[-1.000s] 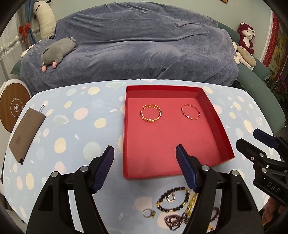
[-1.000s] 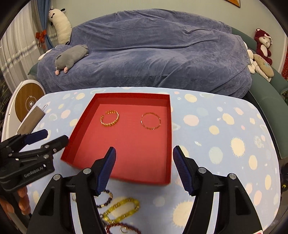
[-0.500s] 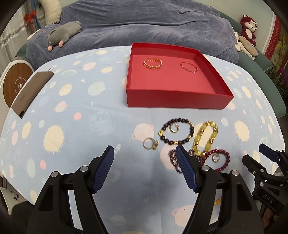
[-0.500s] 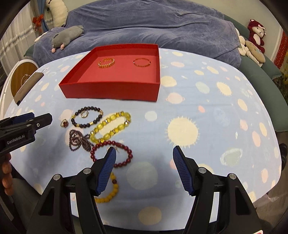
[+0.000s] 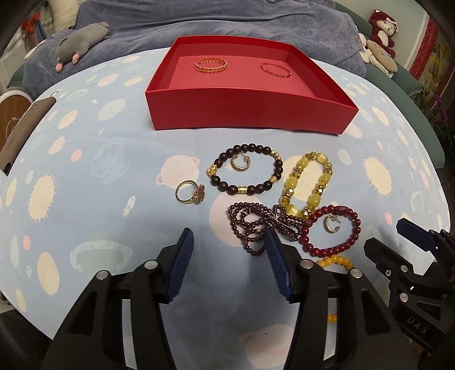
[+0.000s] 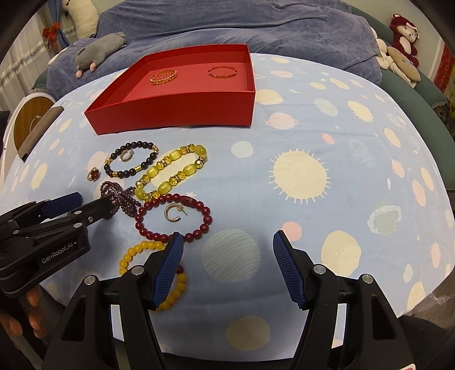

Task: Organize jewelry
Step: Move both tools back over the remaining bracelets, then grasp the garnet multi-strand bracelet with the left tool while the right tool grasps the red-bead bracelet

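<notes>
A red box [image 5: 250, 106] [image 6: 176, 113] holds a gold chain bangle [image 5: 210, 64] and a thin red bangle [image 5: 275, 69]. In front of it on the cloth lie a dark bead bracelet [image 5: 246, 172], a yellow bead bracelet [image 5: 308, 185], a purple bead strand [image 5: 256, 227], a red bead bracelet [image 5: 332, 230] [image 6: 173, 217], an orange bead bracelet [image 6: 150, 267], a gold ring [image 5: 190, 193] and two hoop earrings [image 5: 241, 163] [image 5: 330, 223]. My left gripper [image 5: 227, 263] is open just before the purple strand. My right gripper [image 6: 227, 267] is open, right of the red bracelet.
A brown case [image 5: 20, 133] lies at the table's left edge. Behind the table is a sofa under a blue cover [image 5: 213, 22] with a grey plush [image 5: 82, 47] and other toys [image 5: 381, 37]. The table's cloth [image 6: 327, 170] stretches right of the jewelry.
Both grippers have pulled back from over the red box toward the table's near edge. The loose jewelry now lies ahead of them. Both stay open.
</notes>
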